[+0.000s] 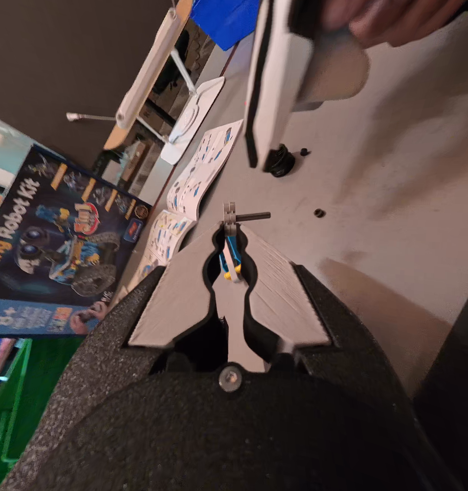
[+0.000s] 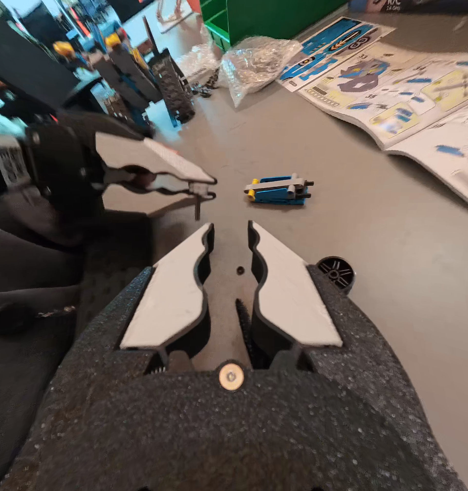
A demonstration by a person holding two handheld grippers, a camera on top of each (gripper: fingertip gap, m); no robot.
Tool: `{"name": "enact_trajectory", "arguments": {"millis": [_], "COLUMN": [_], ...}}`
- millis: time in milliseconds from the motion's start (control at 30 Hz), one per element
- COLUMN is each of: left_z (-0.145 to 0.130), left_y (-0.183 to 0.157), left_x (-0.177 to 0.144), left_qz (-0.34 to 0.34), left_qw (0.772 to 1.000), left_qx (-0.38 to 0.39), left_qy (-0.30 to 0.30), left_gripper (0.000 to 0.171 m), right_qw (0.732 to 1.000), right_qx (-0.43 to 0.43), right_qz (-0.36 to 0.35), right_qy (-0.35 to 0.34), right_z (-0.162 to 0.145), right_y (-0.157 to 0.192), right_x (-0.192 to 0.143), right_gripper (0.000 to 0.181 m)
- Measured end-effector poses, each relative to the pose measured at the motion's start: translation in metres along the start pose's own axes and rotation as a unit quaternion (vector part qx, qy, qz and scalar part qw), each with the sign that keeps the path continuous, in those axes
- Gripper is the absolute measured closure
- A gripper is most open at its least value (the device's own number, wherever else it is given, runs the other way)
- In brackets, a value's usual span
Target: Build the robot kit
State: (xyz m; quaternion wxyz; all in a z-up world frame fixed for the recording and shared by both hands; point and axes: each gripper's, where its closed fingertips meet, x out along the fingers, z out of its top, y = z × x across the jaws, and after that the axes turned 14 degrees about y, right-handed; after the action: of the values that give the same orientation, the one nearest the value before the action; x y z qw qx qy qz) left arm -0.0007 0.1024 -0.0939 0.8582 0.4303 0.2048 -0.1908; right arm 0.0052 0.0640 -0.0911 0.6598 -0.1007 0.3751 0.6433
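Note:
My left gripper (image 1: 230,225) is shut on a small grey connector (image 1: 229,214) with a dark axle (image 1: 254,215) sticking out of it sideways, held above the grey table. Under it lies a blue and grey brick assembly with yellow pins (image 1: 230,256). In the right wrist view the left gripper (image 2: 214,188) hangs at the left with the connector (image 2: 199,189), axle pointing down. The assembly (image 2: 278,194) lies on the table just right of it. My right gripper (image 2: 230,225) is open and empty, close behind both. One of its fingers (image 1: 272,93) shows, blurred, in the left wrist view.
A black wheel (image 2: 335,273) and a small black bush (image 2: 240,270) lie by my right gripper. An open instruction booklet (image 2: 387,93), plastic bags (image 2: 254,63) and a green bin (image 2: 267,21) lie beyond. The kit box (image 1: 54,239) and a white desk lamp (image 1: 193,119) stand at the table's edge. My hands' fingertips stand some 5 cm from each other.

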Motion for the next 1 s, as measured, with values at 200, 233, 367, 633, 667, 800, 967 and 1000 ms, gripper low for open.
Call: {"name": "enact_trajectory", "arguments": {"millis": [200,233,367,633,667,800,967,1000], "left_z": [-0.015,-0.015,-0.015,-0.018,-0.019,-0.022,-0.021,-0.022], "left_y": [0.01,0.011,0.01,-0.002,-0.002,-0.006,-0.008,-0.009], "left_x": [0.005,0.005,0.006,0.012,0.013,0.016,0.017,0.018], "left_qz": [-0.074,-0.089,-0.147,-0.24,-0.241,-0.253,-0.274,-0.276], "left_qw": [0.989,0.986,0.966,0.932,0.932,0.927,0.917,0.916], "left_qx": [-0.124,-0.142,-0.211,-0.272,-0.272,-0.276,-0.29,-0.29], "left_qy": [-0.001,-0.005,-0.019,-0.014,-0.011,-0.002,-0.001,0.001], "left_gripper": [0.165,0.165,0.164,0.165,0.165,0.165,0.165,0.165], "right_qw": [0.974,0.971,0.966,0.964,0.963,0.959,0.927,0.923], "right_qx": [-0.141,-0.148,-0.148,-0.145,-0.149,-0.202,-0.285,-0.293], "right_qz": [-0.1,-0.105,-0.117,-0.121,-0.126,-0.157,-0.242,-0.248], "right_qy": [0.148,0.158,0.178,0.188,0.188,0.122,0.025,0.024], "right_z": [-0.044,-0.047,-0.054,-0.057,-0.057,-0.03,0.006,0.007], "right_y": [0.002,0.002,-0.005,-0.009,-0.01,0.004,0.024,0.025], "right_x": [0.035,0.038,0.041,0.044,0.044,0.038,0.03,0.032], "right_gripper": [0.162,0.162,0.166,0.174,0.174,0.175,0.174,0.174]}}
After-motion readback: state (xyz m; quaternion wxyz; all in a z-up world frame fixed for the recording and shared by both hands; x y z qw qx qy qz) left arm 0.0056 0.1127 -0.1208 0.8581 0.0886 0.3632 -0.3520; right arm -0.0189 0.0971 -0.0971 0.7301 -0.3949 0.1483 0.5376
